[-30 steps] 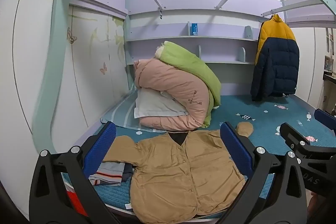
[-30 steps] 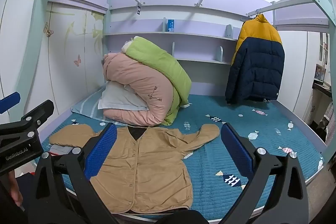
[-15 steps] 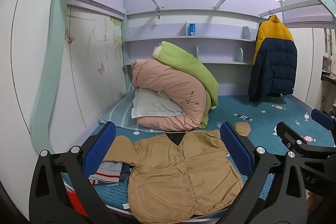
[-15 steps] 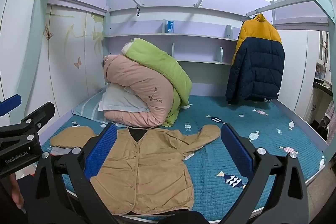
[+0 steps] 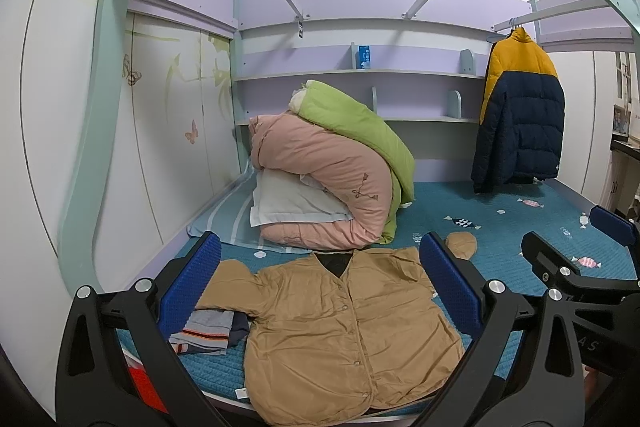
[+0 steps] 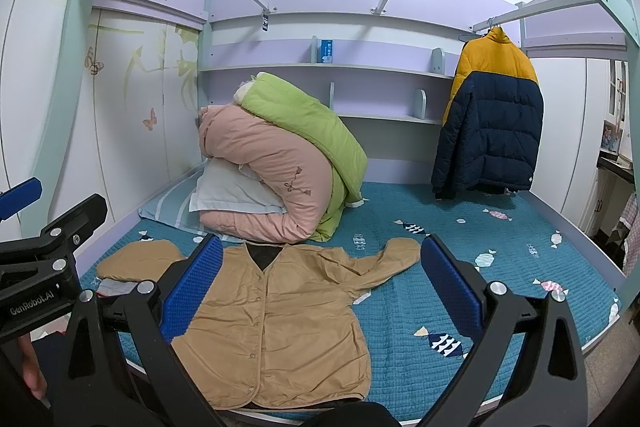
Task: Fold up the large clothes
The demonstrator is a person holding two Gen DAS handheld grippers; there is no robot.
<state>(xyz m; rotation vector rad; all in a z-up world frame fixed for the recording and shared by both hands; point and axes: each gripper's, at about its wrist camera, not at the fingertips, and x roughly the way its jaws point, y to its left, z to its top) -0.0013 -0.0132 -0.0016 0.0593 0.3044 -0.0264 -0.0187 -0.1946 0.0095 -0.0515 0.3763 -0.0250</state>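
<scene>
Room: bunk-style bed (image 6: pixel 460 291) under a pale green frame, lilac shelves on the back wall, butterfly decals on the left wall.
Bed surface: teal quilted cover with a candy and fish print.
Bedding pile: pink duvet (image 5: pixel 320 183) rolled up at the back left, green duvet (image 5: pixel 356 131) draped over it, white pillow (image 5: pixel 288 207) tucked under the roll.
Hanging coat: yellow and navy puffer jacket (image 6: pixel 492 115) on a rail at the back right, hem near the bed cover.
Task garment: tan jacket (image 5: pixel 344 331) lies flat and face up near the front edge of the bed, snaps closed down the middle, dark lining showing at the neck. Both sleeves spread outward; the sleeve on the view's right angles up toward the bedding pile.
Other clothes: folded striped garment (image 5: pixel 204 333) just beside the tan jacket, at the view's left, partly under its sleeve.
Left claw (image 5: pixel 320 291): blue pads wide apart, nothing between them, above the front edge, clear of the fabric.
Right claw (image 6: pixel 320 291): pads wide apart as well, empty, hovering over the jacket's right half without touching.
Person: fingertips (image 6: pixel 30 375) only just visible at the lower left of the right wrist view.
</scene>
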